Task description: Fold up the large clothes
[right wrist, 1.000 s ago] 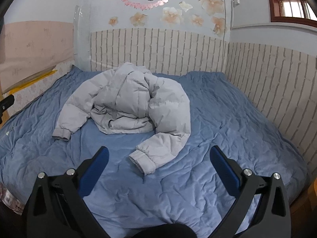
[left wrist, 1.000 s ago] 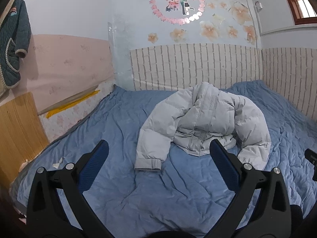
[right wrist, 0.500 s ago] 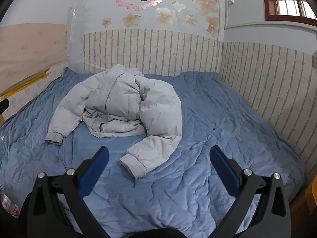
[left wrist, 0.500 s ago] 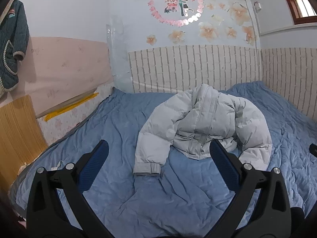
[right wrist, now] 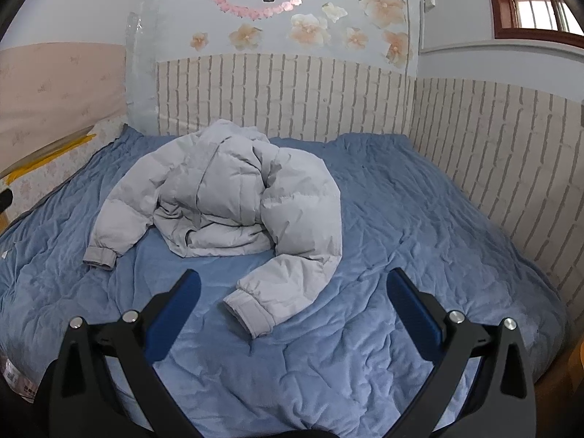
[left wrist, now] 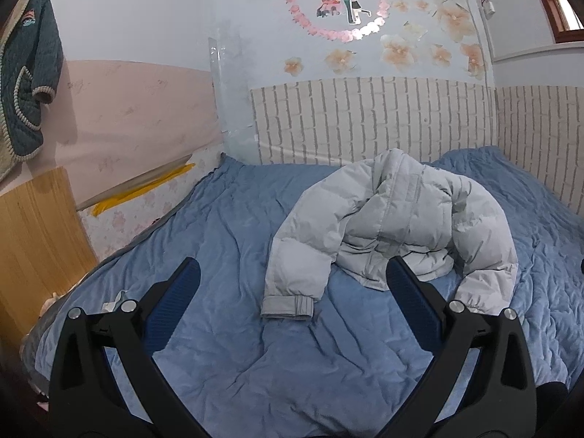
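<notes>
left claw (left wrist: 292, 284) spread wide, holding nothing, right claw (right wrist: 294, 286) same deal, crumpled grey puffer jacket (left wrist: 394, 226) mid-bed (left wrist: 226, 226), green robe (left wrist: 25, 84) on the wall only in left view, window (right wrist: 536, 3) clearer in right

Both wrist cameras look from the foot of the blue quilted bed (left wrist: 226, 226) toward the brick-patterned wall (right wrist: 284, 91); beyond each pair of jaws lies the shared crumpled grey puffer jacket (left wrist: 394, 226), well apart.
</notes>
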A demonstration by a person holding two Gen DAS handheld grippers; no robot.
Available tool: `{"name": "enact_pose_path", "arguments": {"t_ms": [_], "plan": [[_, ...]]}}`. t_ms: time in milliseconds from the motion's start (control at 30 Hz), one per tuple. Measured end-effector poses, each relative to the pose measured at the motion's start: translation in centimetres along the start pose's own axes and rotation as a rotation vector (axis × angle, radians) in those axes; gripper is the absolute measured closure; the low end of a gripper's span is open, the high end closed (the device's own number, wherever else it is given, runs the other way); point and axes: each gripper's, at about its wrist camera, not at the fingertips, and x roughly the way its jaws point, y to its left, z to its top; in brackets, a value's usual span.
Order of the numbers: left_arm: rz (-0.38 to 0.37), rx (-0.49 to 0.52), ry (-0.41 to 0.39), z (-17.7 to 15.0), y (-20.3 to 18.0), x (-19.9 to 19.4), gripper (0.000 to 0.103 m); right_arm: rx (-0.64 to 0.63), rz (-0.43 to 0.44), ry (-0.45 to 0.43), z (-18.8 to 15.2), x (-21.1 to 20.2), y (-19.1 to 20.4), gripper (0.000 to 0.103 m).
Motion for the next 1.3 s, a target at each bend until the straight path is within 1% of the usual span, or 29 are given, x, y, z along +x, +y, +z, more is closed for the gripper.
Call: {"name": "enact_pose_path", "arguments": {"t_ms": [300, 467, 700, 1300], "plan": [[0.006, -0.007, 0.006, 0.0, 0.3, 0.0, 0.003, -0.016, -0.008, -0.021, 0.2, -1.0, 0.3, 0.002], [0.031, -0.02, -0.013, 0.4, 0.8, -0.5, 0.003, 0.012, -0.024, -0.014, 0.3, -1.0, -1.0, 0.001], [0.041, -0.028, 0.004, 0.0, 1.2, -0.4, 0.003, 0.027, -0.038, -0.03, 0.4, -1.4, -1.9, 0.001], [0.058, -0.01, -0.003, 0.2, 1.3, -1.2, 0.003, 0.032, -0.047, -0.041, 0.2, -2.1, -2.5, 0.001]]}}
